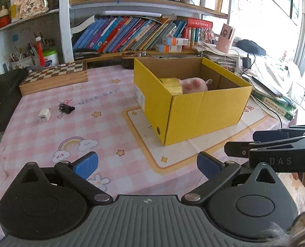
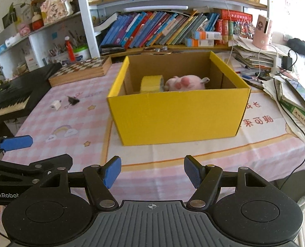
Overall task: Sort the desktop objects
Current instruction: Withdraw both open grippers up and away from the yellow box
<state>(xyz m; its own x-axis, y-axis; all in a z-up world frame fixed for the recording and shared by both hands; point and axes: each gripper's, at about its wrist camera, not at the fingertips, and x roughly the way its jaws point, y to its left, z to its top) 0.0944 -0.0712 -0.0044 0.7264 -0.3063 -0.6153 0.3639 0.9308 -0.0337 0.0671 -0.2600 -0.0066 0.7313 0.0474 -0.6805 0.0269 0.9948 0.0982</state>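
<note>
At the far left of the right wrist view we are seeing a black keyboard [image 2: 6, 100] lying at the edge of the desk [image 2: 74, 111], which is covered with a pink checked cloth. Just behind it a wooden chessboard box [image 1: 55, 77] is resting at the back of the desk, below the shelves of books [image 1: 129, 34].

Moving rightward, a small white charger plug [image 1: 43, 115] is lying on the cloth, and just beside it, to its right, a black binder clip [image 1: 66, 108] is lying apart from it. Both are sitting well to the left of the yellow cardboard box [image 2: 179, 113], out on the open cloth.

The box is standing open-topped near the middle of the desk. Inside it a roll of yellow tape [image 2: 151, 84] is standing on edge at the left, and a pink plush toy [image 2: 185, 83] is lying right beside it; we cannot tell whether they are touching.

Farther right, stacks of papers and books [image 2: 296, 103] are crowding the desk edge, with a black cable running across them.

Low in each view, we are holding our tongs over the near edge of the desk. The left tongs [image 1: 147, 164] are standing wide apart with nothing between the blue pads. The right tongs [image 2: 152, 171] are likewise apart and empty, pointing toward the box.
</note>
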